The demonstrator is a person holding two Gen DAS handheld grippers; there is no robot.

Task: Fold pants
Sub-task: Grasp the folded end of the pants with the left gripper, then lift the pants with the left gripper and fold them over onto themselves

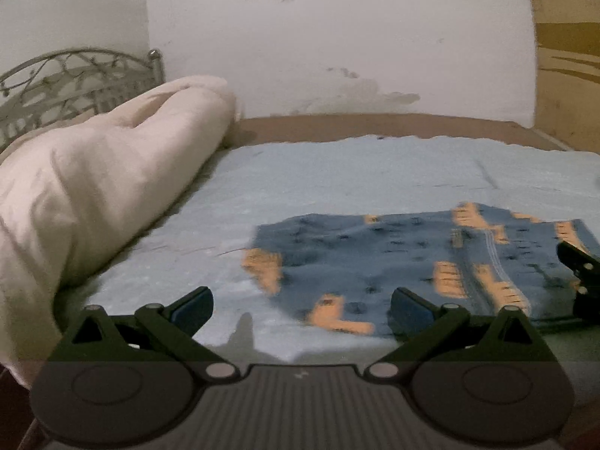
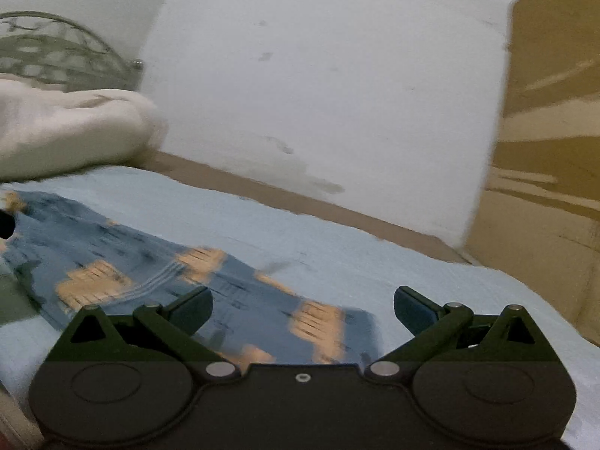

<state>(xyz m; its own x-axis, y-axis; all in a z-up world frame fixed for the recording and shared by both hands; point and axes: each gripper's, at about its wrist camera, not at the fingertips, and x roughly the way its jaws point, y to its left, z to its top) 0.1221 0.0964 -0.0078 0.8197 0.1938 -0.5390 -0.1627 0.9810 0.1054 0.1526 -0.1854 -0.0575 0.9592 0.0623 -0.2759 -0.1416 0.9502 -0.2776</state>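
Left wrist fisheye is showing the left tool (image 1: 302, 307) hanging low over a bed, its two fingers spread wide apart with nothing between them. Its blue pads (image 1: 410, 309) are sitting just above the near edge of the pants (image 1: 393, 258), which are lying flat on a pale blue sheet (image 1: 337, 172) covering the mattress. The pants are blue denim with ripped orange-tan patches, and they are looking folded into a compact, roughly rectangular shape, with a stitched seam running down the right part. At the right edge of this view, a dark piece of the right tool (image 1: 579, 266) is showing over the far corner of the denim; whether it is touching the cloth cannot be told. A bulky cream duvet (image 1: 105, 187) is lying rolled along the left side of the bed, well apart from the pants, with an ornate metal headboard (image 1: 75, 78) behind it. A stained white wall (image 1: 337, 37) is standing behind the bed, and brown patterned furniture is showing at the right.

Right wrist fisheye is blurred by motion. The right tool (image 2: 303, 311) is also released, fingers wide and empty, hovering over the near right corner of the pants (image 2: 150, 258). The denim is stretching away to the left across the sheet (image 2: 375, 247), with the duvet (image 2: 67, 127) lying beyond it and the headboard (image 2: 56, 48) behind. The wall (image 2: 330, 75) is filling most of the background.
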